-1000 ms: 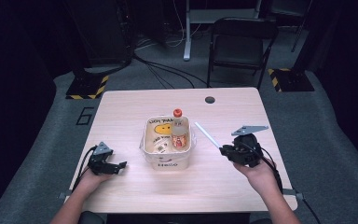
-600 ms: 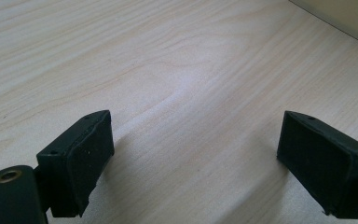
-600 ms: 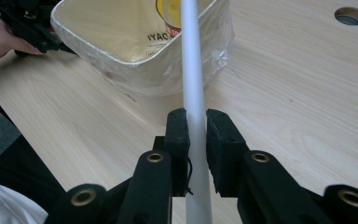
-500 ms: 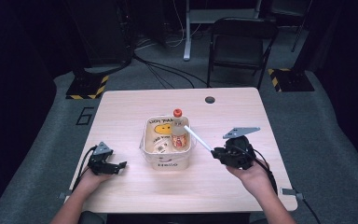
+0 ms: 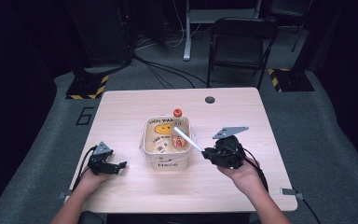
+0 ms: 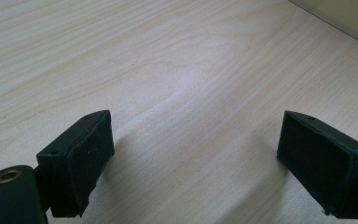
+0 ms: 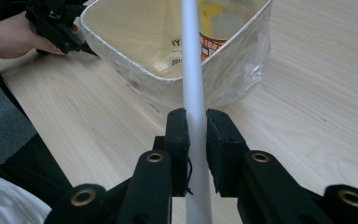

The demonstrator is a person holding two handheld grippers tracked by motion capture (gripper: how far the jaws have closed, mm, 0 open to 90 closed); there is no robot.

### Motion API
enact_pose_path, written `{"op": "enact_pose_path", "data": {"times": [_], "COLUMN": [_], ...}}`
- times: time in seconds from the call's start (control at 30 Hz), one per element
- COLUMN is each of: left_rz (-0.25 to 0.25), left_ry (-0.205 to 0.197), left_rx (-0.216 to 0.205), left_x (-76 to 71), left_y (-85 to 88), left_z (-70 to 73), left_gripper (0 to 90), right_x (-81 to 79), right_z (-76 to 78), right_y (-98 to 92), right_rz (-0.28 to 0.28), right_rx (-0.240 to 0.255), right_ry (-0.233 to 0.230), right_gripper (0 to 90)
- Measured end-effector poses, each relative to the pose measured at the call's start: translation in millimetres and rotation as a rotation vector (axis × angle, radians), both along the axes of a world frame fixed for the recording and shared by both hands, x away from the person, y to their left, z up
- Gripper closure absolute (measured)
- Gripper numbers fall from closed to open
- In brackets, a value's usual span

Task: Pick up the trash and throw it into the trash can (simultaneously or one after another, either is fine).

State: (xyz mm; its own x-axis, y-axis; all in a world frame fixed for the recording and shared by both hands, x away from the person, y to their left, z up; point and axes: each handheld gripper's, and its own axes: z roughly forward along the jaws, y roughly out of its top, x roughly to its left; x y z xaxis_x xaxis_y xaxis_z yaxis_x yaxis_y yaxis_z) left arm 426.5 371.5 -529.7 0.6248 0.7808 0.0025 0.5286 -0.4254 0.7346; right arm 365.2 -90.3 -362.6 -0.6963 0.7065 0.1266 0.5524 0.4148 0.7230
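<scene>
Right claw point(image 7: 196, 135): your jaws are clamped on a white stick point(image 7: 192, 70), which slants up and over the rim of the bin.
Left claw point(image 6: 196, 163): your jaws stand wide apart with nothing between them, low over bare worktop point(image 6: 177, 70).
Bin point(image 5: 166, 161): a cream tub mid-worktop, between your two hands, with printed packets inside.
Red cap point(image 5: 177, 112): just behind the bin's far rim.
</scene>
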Motion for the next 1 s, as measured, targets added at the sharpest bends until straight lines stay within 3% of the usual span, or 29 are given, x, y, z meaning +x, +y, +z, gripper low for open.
{"op": "enact_pose_path", "data": {"times": [1.0], "left_rz": [0.0], "left_ry": [0.0], "left_rx": [0.0], "left_x": [0.0], "left_y": [0.0], "left_z": [0.0], "left_gripper": [10.5], "right_x": [28.4], "right_z": [-5.9], "right_y": [35.5], "right_rz": [0.04], "right_rx": [-0.03], "right_ry": [-0.001], "right_gripper": [78.4]}}
